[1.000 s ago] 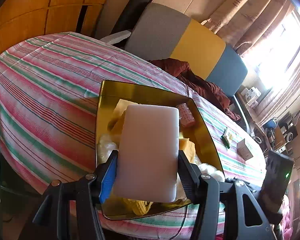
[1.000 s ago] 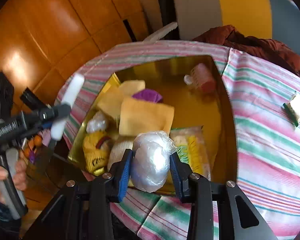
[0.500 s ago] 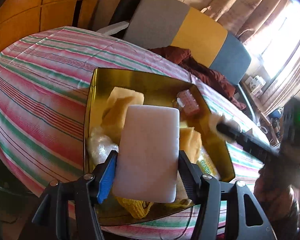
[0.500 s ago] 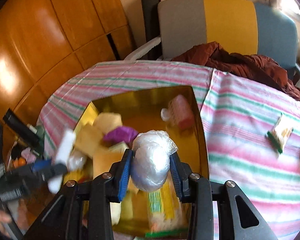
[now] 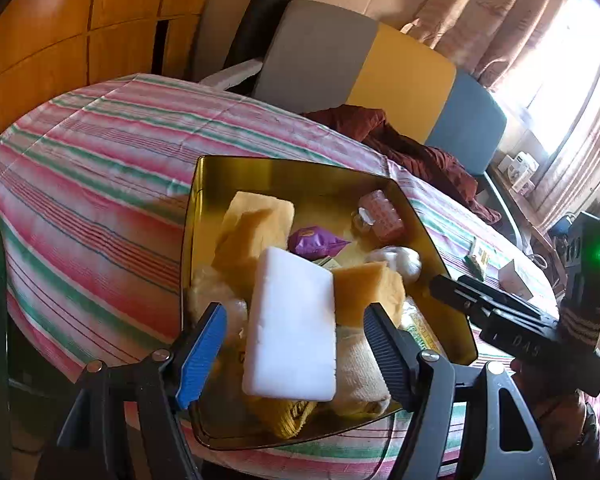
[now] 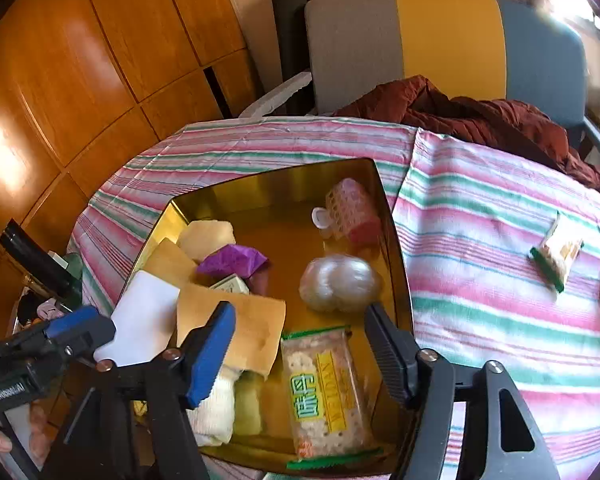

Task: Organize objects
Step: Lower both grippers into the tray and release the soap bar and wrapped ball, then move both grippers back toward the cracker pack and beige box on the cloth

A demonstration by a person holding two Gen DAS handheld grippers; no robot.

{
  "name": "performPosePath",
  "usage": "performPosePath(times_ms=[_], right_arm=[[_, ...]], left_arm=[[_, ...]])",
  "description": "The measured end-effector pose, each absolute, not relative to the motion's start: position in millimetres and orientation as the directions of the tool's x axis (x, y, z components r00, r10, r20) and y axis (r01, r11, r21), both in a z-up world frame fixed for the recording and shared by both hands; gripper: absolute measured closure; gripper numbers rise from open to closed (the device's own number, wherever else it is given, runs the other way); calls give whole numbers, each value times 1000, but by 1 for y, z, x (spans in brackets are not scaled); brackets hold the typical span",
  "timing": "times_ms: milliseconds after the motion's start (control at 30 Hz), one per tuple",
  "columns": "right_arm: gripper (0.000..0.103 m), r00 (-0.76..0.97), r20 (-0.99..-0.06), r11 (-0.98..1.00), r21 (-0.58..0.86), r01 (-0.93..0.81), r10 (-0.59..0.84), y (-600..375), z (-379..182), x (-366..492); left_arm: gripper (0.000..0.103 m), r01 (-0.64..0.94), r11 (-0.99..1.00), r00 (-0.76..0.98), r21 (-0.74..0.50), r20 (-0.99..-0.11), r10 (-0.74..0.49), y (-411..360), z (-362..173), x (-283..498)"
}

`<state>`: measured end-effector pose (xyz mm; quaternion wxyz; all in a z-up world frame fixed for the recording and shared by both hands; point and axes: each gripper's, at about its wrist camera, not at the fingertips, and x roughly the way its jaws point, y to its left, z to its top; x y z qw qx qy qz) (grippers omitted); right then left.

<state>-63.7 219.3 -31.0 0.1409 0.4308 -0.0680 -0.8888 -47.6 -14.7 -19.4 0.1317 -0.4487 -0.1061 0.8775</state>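
The left gripper (image 5: 292, 340) is opening, its pads clear of the white block (image 5: 292, 328), which tilts over the pile in the gold tray (image 5: 260, 172). The right gripper (image 6: 300, 344) is also opening, with nothing pressed between its pads; the plastic-wrapped ball (image 6: 338, 282) sits on the tray floor just beyond them, beside a cracker packet (image 6: 324, 388).

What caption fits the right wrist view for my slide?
Right gripper opening its fingers above the gold tray; plastic-wrapped ball lies free in the tray beside sponges and a cracker packet.
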Motion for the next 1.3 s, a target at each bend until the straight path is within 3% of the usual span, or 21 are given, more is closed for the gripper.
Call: performPosePath(times_ms=[233, 433, 767, 1300], right_arm=[[30, -600, -738, -951, 240, 195, -309, 220, -30, -47], [30, -598, -739, -950, 242, 196, -311, 220, -31, -42], [30, -606, -738, -955, 225, 191, -295, 224, -31, -34], [24, -607, -739, -956, 216, 198, -292, 223, -33, -26]], left_arm=[[34, -62, -961, -606, -269, -755, 250, -30, -14, -38], [43, -93, -978, -575, -188, -791, 207, -16, -30, -33], [44, -146, -980, -558, -138, -806, 197, 13, -44, -47], [43, -101, -993, -678, -56, -727, 110, 4, -9, -25]])
